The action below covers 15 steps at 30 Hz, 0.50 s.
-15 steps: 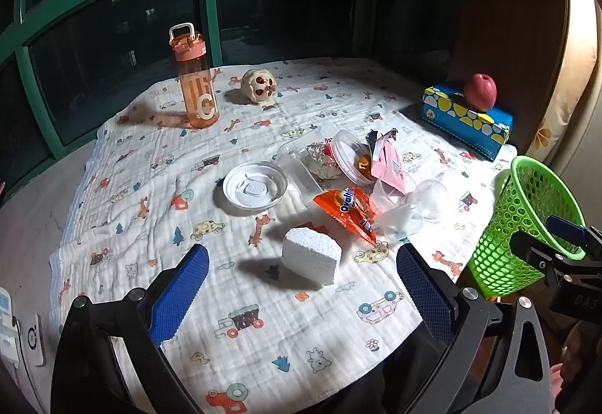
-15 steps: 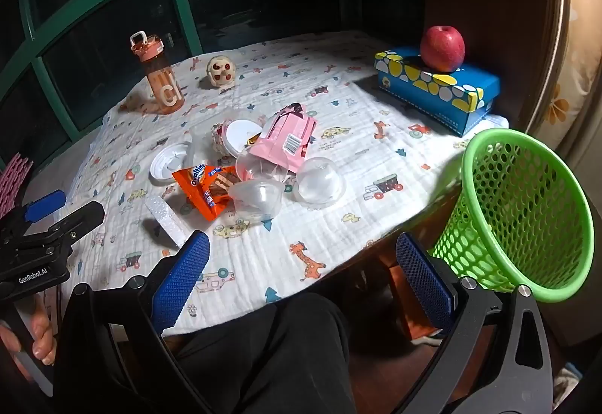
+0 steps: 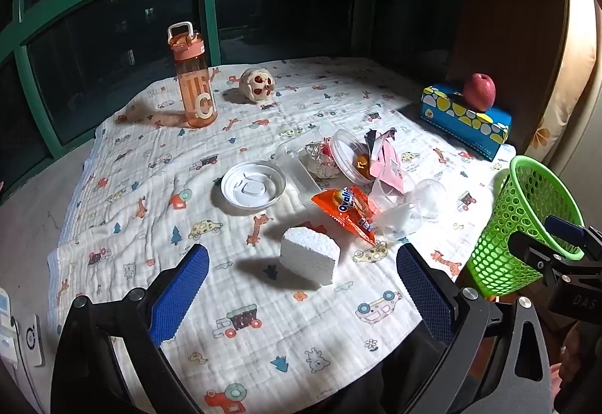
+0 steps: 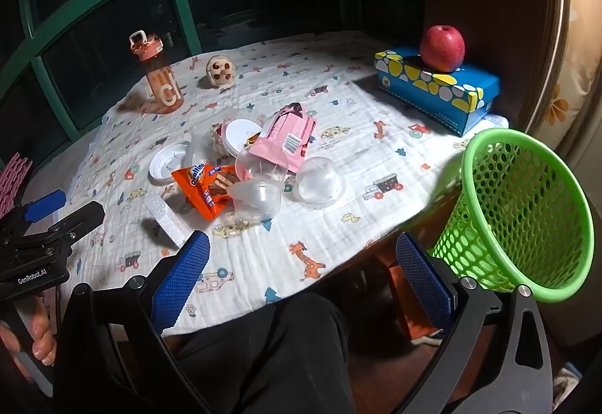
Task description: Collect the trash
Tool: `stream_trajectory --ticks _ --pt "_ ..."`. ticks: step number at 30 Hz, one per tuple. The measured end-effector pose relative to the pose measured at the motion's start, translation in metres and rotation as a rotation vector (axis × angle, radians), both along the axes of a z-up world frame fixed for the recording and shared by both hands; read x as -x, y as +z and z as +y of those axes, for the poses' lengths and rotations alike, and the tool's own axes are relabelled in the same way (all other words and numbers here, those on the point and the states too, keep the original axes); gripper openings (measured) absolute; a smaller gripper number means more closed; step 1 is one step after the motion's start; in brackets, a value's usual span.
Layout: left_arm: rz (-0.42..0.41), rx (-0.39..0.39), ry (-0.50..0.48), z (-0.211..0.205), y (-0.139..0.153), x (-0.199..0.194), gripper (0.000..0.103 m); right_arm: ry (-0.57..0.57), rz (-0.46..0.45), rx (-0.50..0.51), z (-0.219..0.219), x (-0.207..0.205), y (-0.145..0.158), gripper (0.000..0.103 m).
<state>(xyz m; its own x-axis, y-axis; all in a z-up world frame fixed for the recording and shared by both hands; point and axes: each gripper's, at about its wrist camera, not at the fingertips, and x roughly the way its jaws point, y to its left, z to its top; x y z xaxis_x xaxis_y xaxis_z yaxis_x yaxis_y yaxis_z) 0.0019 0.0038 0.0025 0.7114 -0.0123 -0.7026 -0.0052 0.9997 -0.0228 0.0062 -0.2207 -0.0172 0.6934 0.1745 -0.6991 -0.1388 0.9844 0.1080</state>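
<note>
- On the worktop, the trash lies mid-cloth: white foam block (image 3: 309,259), orange wrapper (image 3: 348,212), pink packet (image 4: 288,141), clear cups (image 4: 259,199).
- Left gripper (image 3: 301,295): jaws fully open, empty; foam block lies just ahead, between their lines.
- Right gripper (image 4: 303,280): jaws fully open, empty; trash lies well ahead.
- Green basket (image 4: 526,222) stands at the worktop's right edge.

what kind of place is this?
Probably a home, at night by a window: a table under a child's cartoon-print cloth, dark green-framed panes behind, an apple on a tissue box.
</note>
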Motion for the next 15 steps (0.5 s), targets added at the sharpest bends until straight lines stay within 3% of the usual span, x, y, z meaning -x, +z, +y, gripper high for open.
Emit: stream_trajectory --ticks 15 --pt "-0.003 -0.006 -0.009 -0.0044 -0.0027 0.002 0.097 0.003 0.0 -0.002 0.0001 -0.0008 0.0004 0.098"
